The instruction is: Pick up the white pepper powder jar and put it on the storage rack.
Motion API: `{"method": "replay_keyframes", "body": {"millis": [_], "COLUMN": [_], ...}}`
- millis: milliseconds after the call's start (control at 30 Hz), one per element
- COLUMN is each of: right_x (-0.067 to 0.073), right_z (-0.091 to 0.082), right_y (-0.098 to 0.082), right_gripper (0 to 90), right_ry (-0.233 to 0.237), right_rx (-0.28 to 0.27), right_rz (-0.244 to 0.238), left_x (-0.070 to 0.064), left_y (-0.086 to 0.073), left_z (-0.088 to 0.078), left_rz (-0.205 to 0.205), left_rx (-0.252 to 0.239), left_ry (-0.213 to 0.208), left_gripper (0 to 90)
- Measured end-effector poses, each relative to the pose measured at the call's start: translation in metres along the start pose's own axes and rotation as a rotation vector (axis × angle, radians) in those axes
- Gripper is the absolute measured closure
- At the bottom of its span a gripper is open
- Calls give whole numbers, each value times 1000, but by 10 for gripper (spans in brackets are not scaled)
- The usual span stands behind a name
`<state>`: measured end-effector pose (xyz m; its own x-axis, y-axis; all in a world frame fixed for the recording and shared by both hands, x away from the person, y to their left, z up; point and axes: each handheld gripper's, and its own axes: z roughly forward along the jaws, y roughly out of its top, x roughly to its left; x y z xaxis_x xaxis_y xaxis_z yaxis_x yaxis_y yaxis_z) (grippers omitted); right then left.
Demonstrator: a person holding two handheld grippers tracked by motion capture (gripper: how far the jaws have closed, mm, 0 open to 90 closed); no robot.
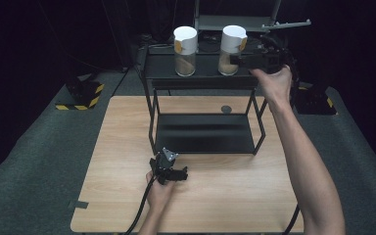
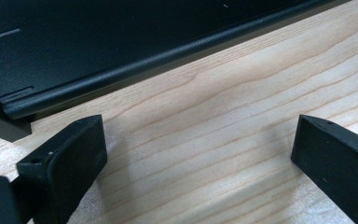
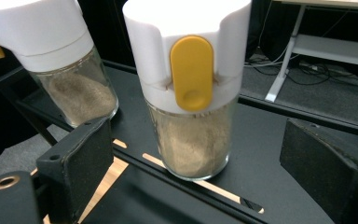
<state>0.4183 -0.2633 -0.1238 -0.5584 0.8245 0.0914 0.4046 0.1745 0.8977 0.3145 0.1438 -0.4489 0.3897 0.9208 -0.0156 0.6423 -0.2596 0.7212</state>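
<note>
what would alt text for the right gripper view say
The right gripper, open, faces a glass jar of tan powder with a white lid and yellow tab, standing on a black shelf between the two black fingers but untouched. A second, similar jar stands behind it at the upper left.

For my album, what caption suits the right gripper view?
Open hand-held gripper facing a white-lidded glass jar of brown powder on a black shelf.

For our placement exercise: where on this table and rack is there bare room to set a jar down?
The rack's lower shelf is bare, as is the table left of the rack. The top shelf is crowded at its right: two jars and the right gripper.
</note>
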Motion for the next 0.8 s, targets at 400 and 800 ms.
{"method": "replay_keyframes", "body": {"millis": [400,800], "right_x": [-8,-12], "right_z": [-16,-28], "right_y": [-12,-21], "right_gripper": [102,106], "right_ry": [17,16], "right_rx": [-17,-24], "right_rz": [1,-10], "left_x": [0,0], "left_y": [0,0], "left_z": [0,0], "left_rz": [3,2], "left_rx": [2,2], "left_ry": [0,0], "left_gripper": [34,34]}}
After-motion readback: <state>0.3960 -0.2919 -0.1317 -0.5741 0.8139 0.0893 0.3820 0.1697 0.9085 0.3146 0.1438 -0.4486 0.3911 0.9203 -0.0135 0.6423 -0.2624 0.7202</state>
